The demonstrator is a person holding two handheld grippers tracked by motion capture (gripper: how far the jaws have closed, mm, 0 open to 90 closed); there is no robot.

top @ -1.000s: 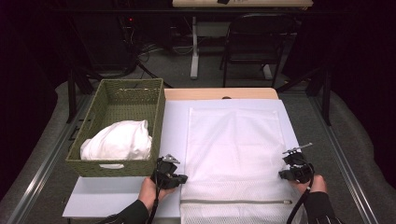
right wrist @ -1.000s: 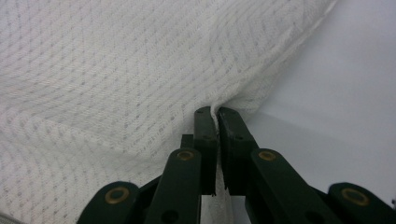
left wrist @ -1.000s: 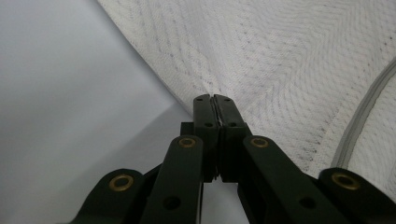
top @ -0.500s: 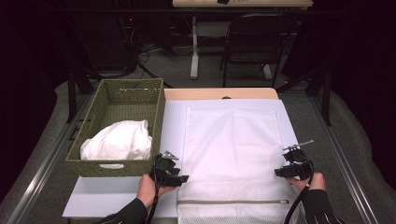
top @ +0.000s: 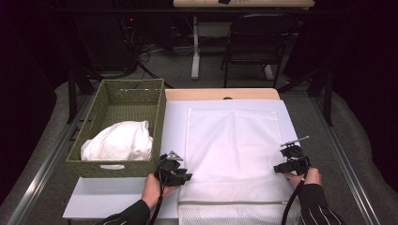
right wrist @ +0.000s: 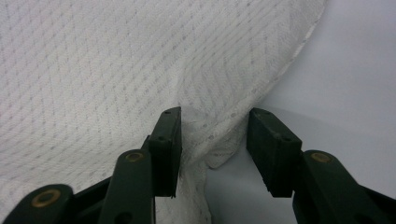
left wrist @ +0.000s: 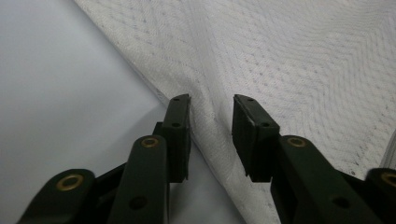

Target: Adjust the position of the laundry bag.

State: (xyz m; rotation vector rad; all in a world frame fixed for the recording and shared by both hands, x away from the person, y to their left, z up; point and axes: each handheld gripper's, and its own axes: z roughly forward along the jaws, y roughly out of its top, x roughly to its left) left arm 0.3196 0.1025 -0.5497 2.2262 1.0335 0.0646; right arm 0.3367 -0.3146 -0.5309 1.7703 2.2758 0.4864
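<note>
Flanking mesh bag (top: 234, 154), left tongs (top: 184, 177), right tongs (top: 280, 168), jaws parted

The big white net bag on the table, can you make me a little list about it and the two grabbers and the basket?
bag: white mesh laundry bag lying flat on the table, zipper near the person
left gripper: jaws open, straddling the bag's left edge
right gripper: jaws open, straddling the bag's right edge, mesh bunched between them
basket: green woven basket left of the bag
in basket: white bundle of cloth
</note>
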